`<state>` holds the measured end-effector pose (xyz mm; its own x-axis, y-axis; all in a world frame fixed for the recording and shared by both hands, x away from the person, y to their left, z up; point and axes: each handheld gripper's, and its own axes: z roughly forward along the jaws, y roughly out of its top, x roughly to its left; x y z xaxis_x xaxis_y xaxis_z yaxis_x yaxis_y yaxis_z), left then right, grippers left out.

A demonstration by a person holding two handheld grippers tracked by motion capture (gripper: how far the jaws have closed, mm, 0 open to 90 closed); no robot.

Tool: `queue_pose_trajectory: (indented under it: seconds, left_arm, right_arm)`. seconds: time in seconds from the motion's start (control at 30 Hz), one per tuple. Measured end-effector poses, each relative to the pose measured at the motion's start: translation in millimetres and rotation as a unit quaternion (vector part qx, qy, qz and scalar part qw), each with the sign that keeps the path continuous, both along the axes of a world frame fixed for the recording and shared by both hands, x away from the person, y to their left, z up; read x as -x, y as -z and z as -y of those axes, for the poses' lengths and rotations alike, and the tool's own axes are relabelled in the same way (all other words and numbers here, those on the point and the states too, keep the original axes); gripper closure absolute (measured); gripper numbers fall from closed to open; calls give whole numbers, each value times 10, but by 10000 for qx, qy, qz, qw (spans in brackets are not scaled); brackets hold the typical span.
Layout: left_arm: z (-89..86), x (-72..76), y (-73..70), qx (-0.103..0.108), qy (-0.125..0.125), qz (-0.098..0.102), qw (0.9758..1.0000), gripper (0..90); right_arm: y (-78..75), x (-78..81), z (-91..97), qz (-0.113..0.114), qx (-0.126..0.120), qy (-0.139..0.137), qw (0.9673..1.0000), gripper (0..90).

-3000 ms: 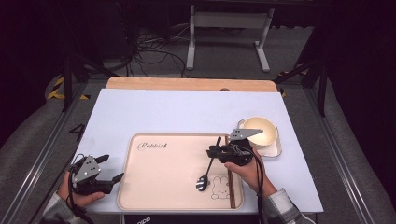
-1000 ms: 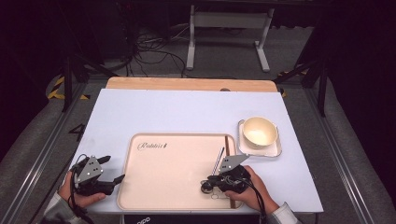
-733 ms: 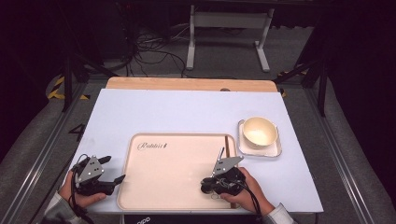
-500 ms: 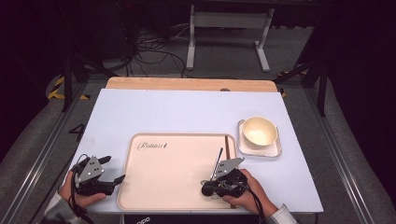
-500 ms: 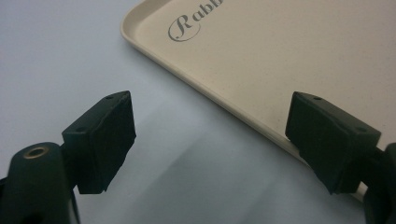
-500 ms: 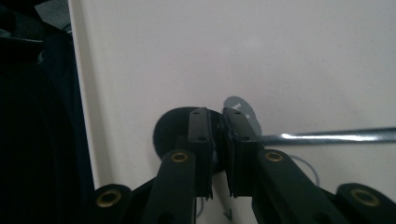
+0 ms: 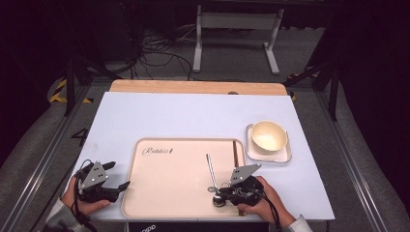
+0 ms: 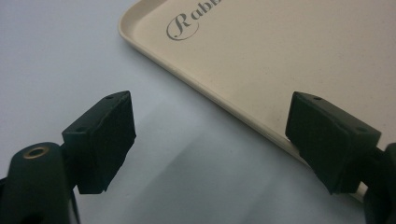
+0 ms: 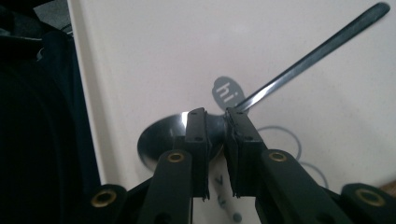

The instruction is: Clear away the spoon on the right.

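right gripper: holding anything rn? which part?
Nothing clearly held. The right gripper has its fingers nearly closed over the spoon where bowl meets handle; the spoon lies on the tray.

I see a polished metal spoon lying flat on the beige tray, bowl near the tray's front rim, slim handle angling away toward the far side, over printed drawing lines.
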<state>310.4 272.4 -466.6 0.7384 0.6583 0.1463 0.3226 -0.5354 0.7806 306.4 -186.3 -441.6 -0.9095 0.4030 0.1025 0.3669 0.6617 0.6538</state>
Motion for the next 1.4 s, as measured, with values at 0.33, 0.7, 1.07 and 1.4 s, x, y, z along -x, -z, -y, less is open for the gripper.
queue_pose_trajectory:
  seconds: [0.33, 0.7, 1.07, 1.4]
  left_arm:
    - [4, -3, 5, -17, -5, -25, 10000, 168]
    - [9, -8, -2, -41, 11, -1, 10000, 168]
    - [10, -18, 10, -11, -1, -39, 10000, 169]
    - [2, -12, 1, 19, -13, -6, 10000, 168]
  right_arm:
    - [68, -211, -242, 145, 48, -73, 9999, 900]
    - [51, -91, 51, 108, 110, 152, 9998, 900]
    - [63, -318, -85, 557, 211, 560, 9967, 883]
    - [66, -343, 77, 488, 139, 890, 9947, 868]
